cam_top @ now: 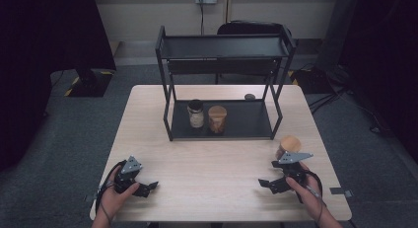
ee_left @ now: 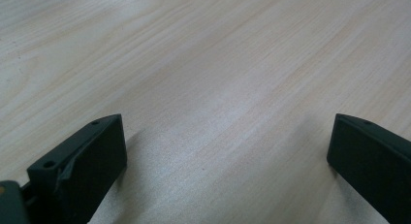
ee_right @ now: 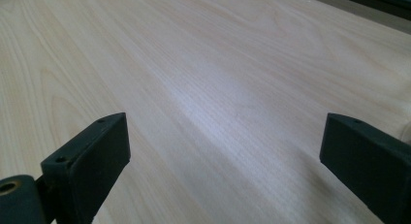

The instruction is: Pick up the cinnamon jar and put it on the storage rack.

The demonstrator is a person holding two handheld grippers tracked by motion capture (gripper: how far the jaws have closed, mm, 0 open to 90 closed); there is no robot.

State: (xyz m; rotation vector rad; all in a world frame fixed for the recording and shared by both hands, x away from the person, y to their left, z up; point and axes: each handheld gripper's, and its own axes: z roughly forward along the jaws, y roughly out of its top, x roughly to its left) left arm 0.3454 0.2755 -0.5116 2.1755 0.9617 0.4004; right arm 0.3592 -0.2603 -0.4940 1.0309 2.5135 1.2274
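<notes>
Gaping wide, right tool (cam_top: pixel 266 183) holds nothing.

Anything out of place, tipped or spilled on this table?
Nothing spilled or tipped. Two jars stand upright on the rack's bottom shelf, while a third jar stands alone on the table beside the right gripper. A small dark object lies behind the rack; too small to identify.

A black two-tier rack (cam_top: pixel 223 124) stands at the table's (cam_top: pixel 162 154) far edge (top shelf bare), chair (cam_top: pixel 251 28) behind.
</notes>
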